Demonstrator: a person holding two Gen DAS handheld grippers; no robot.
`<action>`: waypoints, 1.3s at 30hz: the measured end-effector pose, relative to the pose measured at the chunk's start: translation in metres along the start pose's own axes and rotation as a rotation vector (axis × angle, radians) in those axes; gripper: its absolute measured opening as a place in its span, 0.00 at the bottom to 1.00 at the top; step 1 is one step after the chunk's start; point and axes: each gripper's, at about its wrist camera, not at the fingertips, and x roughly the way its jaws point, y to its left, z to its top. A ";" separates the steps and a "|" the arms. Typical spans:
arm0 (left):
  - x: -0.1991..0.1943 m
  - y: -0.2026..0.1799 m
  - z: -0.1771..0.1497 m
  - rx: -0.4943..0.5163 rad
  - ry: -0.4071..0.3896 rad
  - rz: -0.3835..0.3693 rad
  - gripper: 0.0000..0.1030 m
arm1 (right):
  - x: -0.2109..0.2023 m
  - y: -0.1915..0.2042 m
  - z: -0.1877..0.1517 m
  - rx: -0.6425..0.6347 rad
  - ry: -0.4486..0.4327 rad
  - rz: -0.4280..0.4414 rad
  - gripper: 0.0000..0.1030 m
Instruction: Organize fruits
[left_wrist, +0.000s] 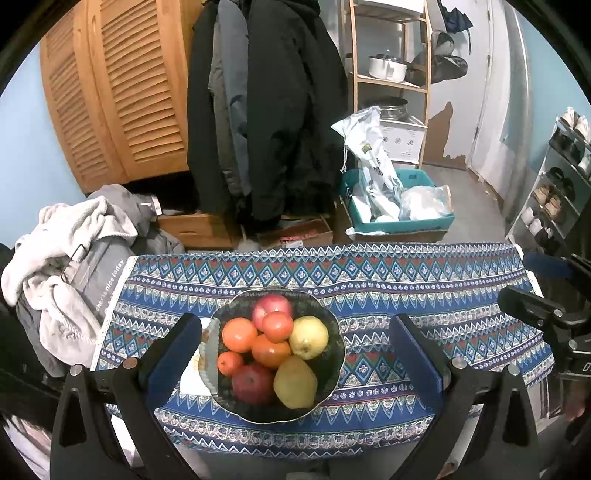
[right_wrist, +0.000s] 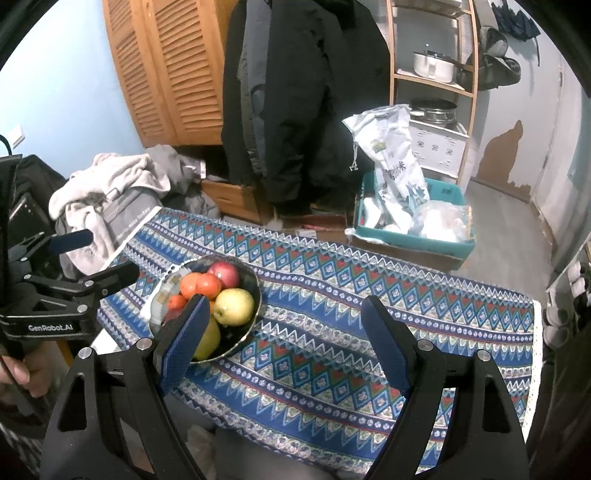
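Item: fruit bowl (left_wrist: 332, 373), piled full. Fruits round, firm, likely slick; pinch yellow pear (left_wrist: 308, 336) across middle. My left gripper (left_wrist: 295, 354) & right gripper (right_wrist: 284, 332): both agape, empty.

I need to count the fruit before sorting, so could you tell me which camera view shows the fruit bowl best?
The left wrist view: the fruit bowl sits centred between the open fingers, every fruit visible. In the right wrist view the bowl lies off to the left, and the right gripper finger covers its near fruit.
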 end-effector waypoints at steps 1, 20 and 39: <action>0.000 0.000 0.000 0.000 0.000 0.000 0.99 | 0.000 0.000 0.000 0.000 -0.001 -0.001 0.80; 0.005 0.000 -0.002 0.000 0.020 0.012 0.99 | 0.001 -0.001 -0.001 0.001 0.005 0.003 0.80; 0.007 -0.003 -0.004 -0.005 0.043 -0.005 0.99 | 0.003 -0.001 -0.003 -0.002 0.010 0.005 0.80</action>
